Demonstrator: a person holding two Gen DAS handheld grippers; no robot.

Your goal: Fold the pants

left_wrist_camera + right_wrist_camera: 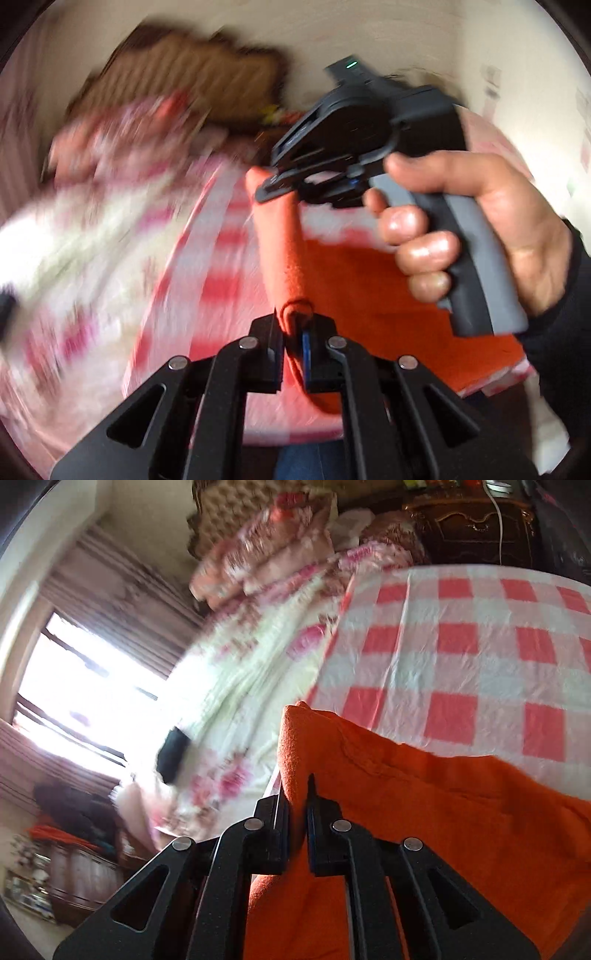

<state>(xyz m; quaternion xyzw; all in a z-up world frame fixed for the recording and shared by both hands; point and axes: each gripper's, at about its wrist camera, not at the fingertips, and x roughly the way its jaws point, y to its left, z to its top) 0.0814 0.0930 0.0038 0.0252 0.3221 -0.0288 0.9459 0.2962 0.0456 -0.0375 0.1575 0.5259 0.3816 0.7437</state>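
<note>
The orange pants (354,291) are held up over a red and white checked bed cover (218,243). My left gripper (294,325) is shut on a rolled edge of the pants. The right gripper (269,184), held in a hand, shows in the left wrist view pinching the far end of the same stretched edge. In the right wrist view my right gripper (298,797) is shut on the pants (424,812), which drape down to the right over the checked cover (461,646). Both views are motion blurred.
A floral quilt (251,672) and pillows (269,554) lie bunched at the bed's left and head. A tufted headboard (192,74) stands behind. A dark wooden cabinet (472,524) is past the bed. A bright window (74,686) and curtains are at the left.
</note>
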